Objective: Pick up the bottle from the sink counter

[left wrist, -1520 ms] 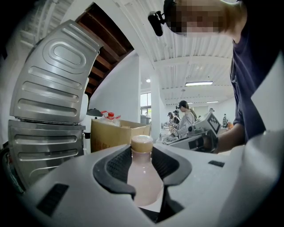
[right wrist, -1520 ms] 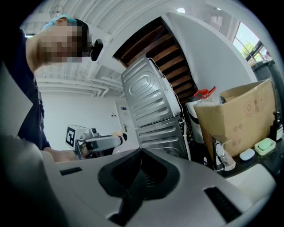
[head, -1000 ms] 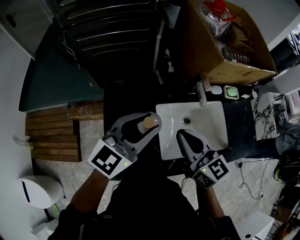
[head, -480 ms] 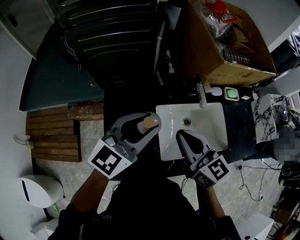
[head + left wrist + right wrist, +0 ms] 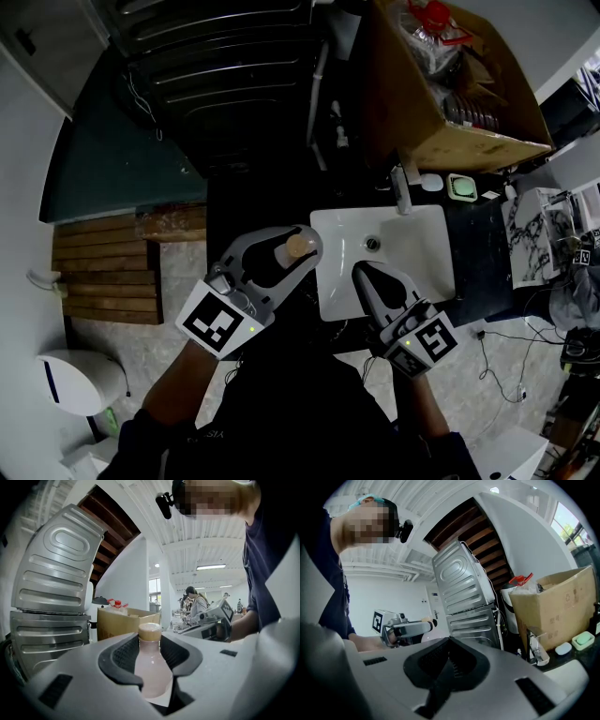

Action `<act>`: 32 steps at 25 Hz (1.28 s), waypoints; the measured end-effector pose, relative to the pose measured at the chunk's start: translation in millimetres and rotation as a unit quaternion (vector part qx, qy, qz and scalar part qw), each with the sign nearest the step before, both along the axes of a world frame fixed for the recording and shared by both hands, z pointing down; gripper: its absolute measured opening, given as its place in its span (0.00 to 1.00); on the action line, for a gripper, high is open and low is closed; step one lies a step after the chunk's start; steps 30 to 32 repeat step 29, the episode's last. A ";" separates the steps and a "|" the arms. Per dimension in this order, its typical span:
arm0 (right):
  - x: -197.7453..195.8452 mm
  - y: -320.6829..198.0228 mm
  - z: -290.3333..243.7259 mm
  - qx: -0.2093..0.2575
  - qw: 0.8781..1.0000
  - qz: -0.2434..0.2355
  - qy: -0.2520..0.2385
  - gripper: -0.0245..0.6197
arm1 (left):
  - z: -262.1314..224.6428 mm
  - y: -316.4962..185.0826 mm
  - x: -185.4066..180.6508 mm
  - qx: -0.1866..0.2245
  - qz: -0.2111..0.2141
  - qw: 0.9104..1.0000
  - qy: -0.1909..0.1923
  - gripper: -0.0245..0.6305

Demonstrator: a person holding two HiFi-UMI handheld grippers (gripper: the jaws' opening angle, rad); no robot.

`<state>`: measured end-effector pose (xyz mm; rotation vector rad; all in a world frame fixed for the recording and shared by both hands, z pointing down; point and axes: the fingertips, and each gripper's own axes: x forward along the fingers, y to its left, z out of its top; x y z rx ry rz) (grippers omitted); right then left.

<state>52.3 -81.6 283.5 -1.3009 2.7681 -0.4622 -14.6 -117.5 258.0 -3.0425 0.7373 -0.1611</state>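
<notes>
My left gripper (image 5: 302, 251) is clamped on the small clear plastic bottle of pale pink liquid with a tan cap (image 5: 292, 247). In the left gripper view the bottle (image 5: 151, 667) stands cap up between the dark ribbed pads, which press on its sides below the cap. From the head view it sits just left of the white rectangular sink basin (image 5: 412, 234), over the dark table (image 5: 473, 253). I cannot see its base, so I cannot tell whether it is clear of the surface. My right gripper (image 5: 366, 272) is closed and empty, its jaws meeting in the right gripper view (image 5: 449, 641), and it hangs over the near edge of the basin. My main worry is the hold itself. The bottle widens downward and looks smooth, so the pads seem to bear on a sloping wall rather than a straight one. A quick lift or a tilt of the wrist could let it slide down and out, helped by the weight of the liquid. If the base is on the table, dragging sideways could catch it on the basin's rim and twist it in the pads. The two grippers are near each other, so swinging the left one rightward risks a knock.
</notes>
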 end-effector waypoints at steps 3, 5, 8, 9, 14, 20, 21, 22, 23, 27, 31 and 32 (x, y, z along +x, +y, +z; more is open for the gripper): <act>-0.2 1.4 0.3 0.002 1.000 -0.001 0.000 0.08 | 0.5 1.8 0.4 0.002 0.000 1.000 -0.002 0.26; 0.2 2.0 0.3 0.002 1.000 -0.002 0.000 0.08 | 0.7 2.8 1.0 0.002 0.000 1.000 -0.003 0.26; 1.3 2.7 0.2 0.003 1.000 -0.002 0.000 0.08 | -0.1 3.4 2.0 0.002 -0.001 1.000 -0.001 0.25; 1.6 3.1 0.1 0.003 1.000 -0.001 -0.001 0.08 | -0.3 3.8 2.2 0.003 -0.001 1.000 -0.001 0.25; 1.8 4.9 0.8 0.000 1.000 -0.001 -0.001 0.08 | 0.4 6.1 1.9 0.002 -0.001 1.000 -0.003 0.25; 2.3 4.5 1.8 0.004 1.000 -0.002 0.002 0.08 | 0.4 6.8 1.4 0.003 -0.002 1.000 -0.004 0.26; 2.0 4.7 1.8 0.004 1.000 -0.002 0.002 0.08 | 0.4 7.0 1.1 0.003 -0.002 1.000 -0.004 0.25; 1.7 4.8 1.7 0.004 1.000 -0.002 0.002 0.08 | 0.5 7.2 0.7 0.003 -0.002 1.000 -0.004 0.26; 0.8 4.8 1.2 0.004 1.000 -0.003 0.000 0.08 | 0.6 7.0 0.3 0.003 -0.002 1.000 -0.004 0.26; -0.4 3.7 1.3 0.003 1.000 -0.004 0.000 0.08 | 1.2 5.3 -0.4 0.003 -0.003 1.000 -0.005 0.26; 0.8 3.3 2.9 0.002 1.000 -0.003 0.002 0.08 | 1.9 4.8 -0.2 0.001 -0.002 1.000 -0.006 0.26; 0.8 3.3 2.9 0.002 1.000 -0.003 0.002 0.08 | 1.9 4.8 -0.2 0.001 -0.002 1.000 -0.006 0.26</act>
